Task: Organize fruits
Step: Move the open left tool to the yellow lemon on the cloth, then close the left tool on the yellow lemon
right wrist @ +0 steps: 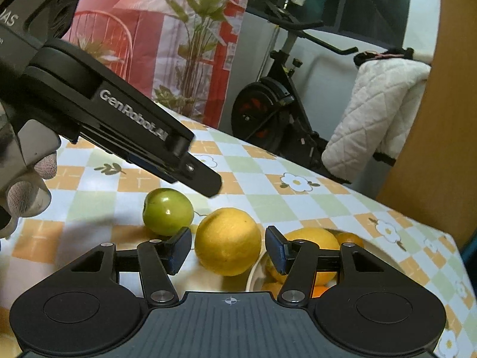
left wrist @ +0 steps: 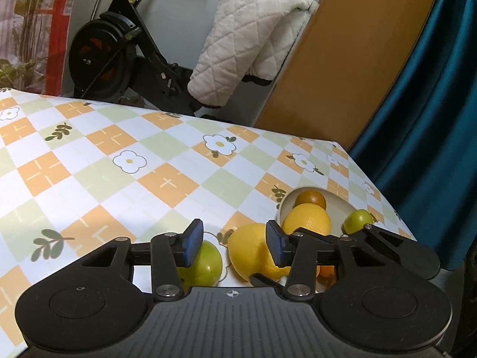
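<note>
A yellow lemon [right wrist: 228, 241] and a green apple [right wrist: 167, 215] lie side by side on the checked tablecloth, left of a white bowl [right wrist: 252, 274]. The bowl holds another lemon [right wrist: 313, 238], an orange fruit [right wrist: 351, 240] and a small green fruit [left wrist: 357, 220]. My right gripper [right wrist: 228, 252] is open, its pads either side of the loose lemon, apart from it. My left gripper [left wrist: 234, 244] is open and empty above the apple [left wrist: 205, 264] and loose lemon [left wrist: 250, 253]. The left gripper also shows from the side in the right wrist view [right wrist: 202, 179], above the apple.
The bowl [left wrist: 286, 205] sits near the table's right edge [left wrist: 387, 200]. Behind the table stand an exercise bike [left wrist: 119, 50] draped with a white quilted jacket [left wrist: 247, 44], a wooden panel [left wrist: 342, 59] and a teal curtain [left wrist: 432, 119]. A gloved hand [right wrist: 26, 191] holds the left gripper.
</note>
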The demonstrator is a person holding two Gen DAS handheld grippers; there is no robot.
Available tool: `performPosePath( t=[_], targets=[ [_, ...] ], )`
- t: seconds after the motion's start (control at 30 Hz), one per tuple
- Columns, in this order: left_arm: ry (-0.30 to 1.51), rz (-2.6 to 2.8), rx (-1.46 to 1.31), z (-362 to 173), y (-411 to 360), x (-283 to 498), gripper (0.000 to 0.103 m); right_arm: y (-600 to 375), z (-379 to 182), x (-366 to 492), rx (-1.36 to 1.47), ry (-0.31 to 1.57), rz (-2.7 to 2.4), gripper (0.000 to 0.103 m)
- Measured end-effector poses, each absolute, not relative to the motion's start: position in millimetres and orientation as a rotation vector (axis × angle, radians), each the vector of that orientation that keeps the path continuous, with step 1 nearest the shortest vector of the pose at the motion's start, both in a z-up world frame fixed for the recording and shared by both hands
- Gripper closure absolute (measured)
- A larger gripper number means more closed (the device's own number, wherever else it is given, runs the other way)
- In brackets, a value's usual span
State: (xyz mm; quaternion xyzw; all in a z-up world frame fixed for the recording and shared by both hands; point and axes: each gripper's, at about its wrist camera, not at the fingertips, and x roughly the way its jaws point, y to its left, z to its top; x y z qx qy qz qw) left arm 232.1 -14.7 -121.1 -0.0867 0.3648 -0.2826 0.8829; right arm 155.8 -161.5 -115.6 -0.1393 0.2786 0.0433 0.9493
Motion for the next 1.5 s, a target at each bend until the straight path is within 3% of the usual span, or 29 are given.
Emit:
performPosePath(
  t=[0.27, 0.53, 1.03, 1.5],
  targets=[
    [0.773, -0.596, -0.207, -125.1, -14.6, 238.0, 0.054, -166.3, -121.8, 160.2, -0.25, 0.591, 0.107, 0.051],
    [0.795, -0.65, -0.213, -130.7, -27.3, 240.8, 0.054, -176.7, -117.7, 149.7, -0.182, 0.584, 0.115, 0.059],
    [0.823, -0.715, -0.227, -140.1, -32.7, 244.2, 0.052, -175.4, -117.9, 143.8, -0.18, 0.579, 0.125, 0.059],
    [0.807, -0.769, -0.18, -140.3, -29.2, 238.0, 0.055, -172.4, -126.8, 156.5, -0.229, 0.601, 0.118, 0.052]
  ],
)
